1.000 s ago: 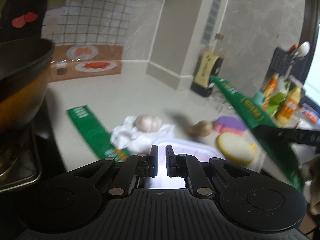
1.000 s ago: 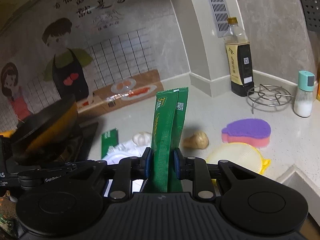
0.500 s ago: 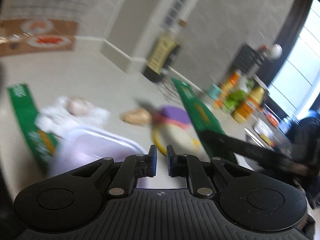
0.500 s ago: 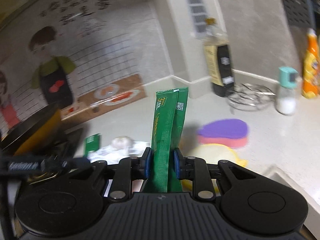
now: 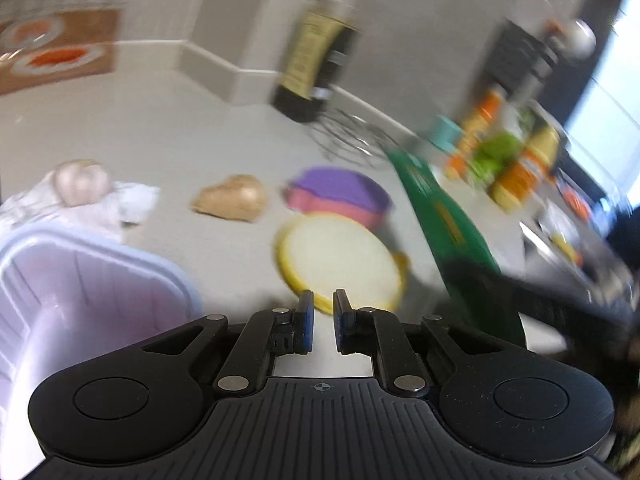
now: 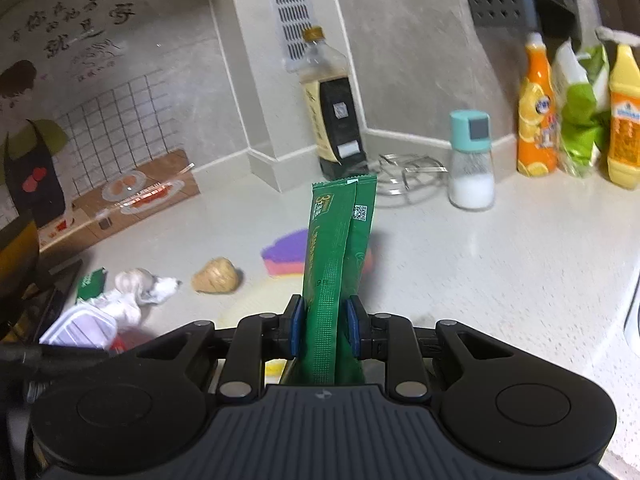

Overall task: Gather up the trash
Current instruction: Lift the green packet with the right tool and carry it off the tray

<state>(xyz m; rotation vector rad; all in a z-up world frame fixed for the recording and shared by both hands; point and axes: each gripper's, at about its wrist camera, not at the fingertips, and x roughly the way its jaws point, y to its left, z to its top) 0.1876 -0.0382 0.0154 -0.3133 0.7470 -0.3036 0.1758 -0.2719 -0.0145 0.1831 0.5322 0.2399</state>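
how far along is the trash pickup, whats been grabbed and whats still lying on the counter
Nothing visibly binned yet. In hand: the right gripper is clamped on two green sachets; the left gripper is shut and empty. Left: another green sachet and the crumpled tissue beside the plastic container.

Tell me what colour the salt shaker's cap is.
Teal, with a grey square on its front. The salt shaker shows best in the right wrist view.
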